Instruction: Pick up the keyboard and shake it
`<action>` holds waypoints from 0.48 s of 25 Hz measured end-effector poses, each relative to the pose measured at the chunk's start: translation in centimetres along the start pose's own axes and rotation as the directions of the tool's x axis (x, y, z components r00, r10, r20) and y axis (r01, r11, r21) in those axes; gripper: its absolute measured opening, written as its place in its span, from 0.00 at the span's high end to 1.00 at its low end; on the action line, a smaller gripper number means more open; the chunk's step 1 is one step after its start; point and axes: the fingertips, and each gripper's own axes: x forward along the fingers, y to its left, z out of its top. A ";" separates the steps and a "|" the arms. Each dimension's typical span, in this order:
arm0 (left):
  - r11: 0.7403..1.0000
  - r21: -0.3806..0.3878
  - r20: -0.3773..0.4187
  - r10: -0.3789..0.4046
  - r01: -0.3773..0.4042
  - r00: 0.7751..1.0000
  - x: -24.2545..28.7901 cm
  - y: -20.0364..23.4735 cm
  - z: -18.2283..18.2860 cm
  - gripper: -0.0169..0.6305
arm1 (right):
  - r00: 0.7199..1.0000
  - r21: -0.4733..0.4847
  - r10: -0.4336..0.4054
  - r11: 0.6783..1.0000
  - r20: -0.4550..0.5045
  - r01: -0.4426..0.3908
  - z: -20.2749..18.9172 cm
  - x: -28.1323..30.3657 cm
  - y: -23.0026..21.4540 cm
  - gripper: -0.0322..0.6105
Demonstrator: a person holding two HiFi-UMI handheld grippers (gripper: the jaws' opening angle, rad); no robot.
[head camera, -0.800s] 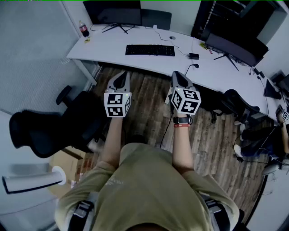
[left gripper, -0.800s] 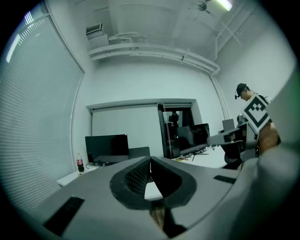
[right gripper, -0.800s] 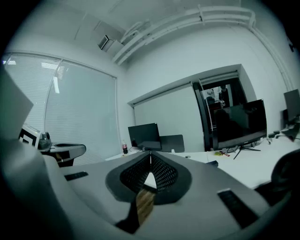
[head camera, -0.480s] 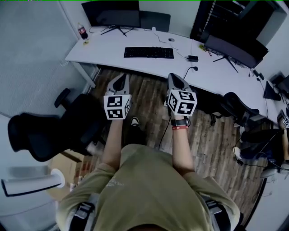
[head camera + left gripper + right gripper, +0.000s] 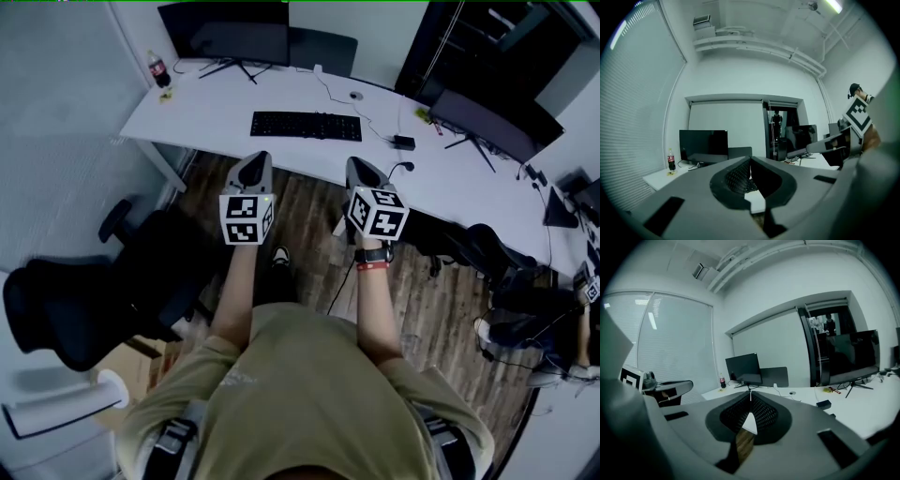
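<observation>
The black keyboard [image 5: 306,126] lies flat on the white surface [image 5: 216,108], untouched, in front of a dark monitor [image 5: 225,30]. A bottle [image 5: 157,68] stands at the surface's far left corner, and a small black box [image 5: 404,142] sits to the keyboard's right. The left claw [image 5: 253,165] and right claw [image 5: 360,169] hang side by side over the wooden floor [image 5: 309,211], short of the surface's edge and apart from the keyboard. Each claw is pressed together with nothing between its jaws. A black office chair [image 5: 84,300] stands at the person's left.
</observation>
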 end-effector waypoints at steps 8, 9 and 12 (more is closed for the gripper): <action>1.000 0.008 -0.003 0.007 -0.007 1.000 11.0 7.1 1.6 0.94 | 1.000 0.014 -0.008 1.000 -0.015 0.008 3.0 11.5 -0.9 0.91; 1.000 0.001 -0.001 -0.002 0.002 1.000 12.3 7.7 1.6 0.94 | 1.000 0.017 -0.010 1.000 -0.019 0.010 3.2 12.7 -1.1 0.91; 0.999 -0.016 -0.013 -0.030 0.030 0.999 16.1 9.5 0.9 0.94 | 0.999 0.020 -0.019 1.000 -0.040 0.020 3.7 16.4 -1.6 0.91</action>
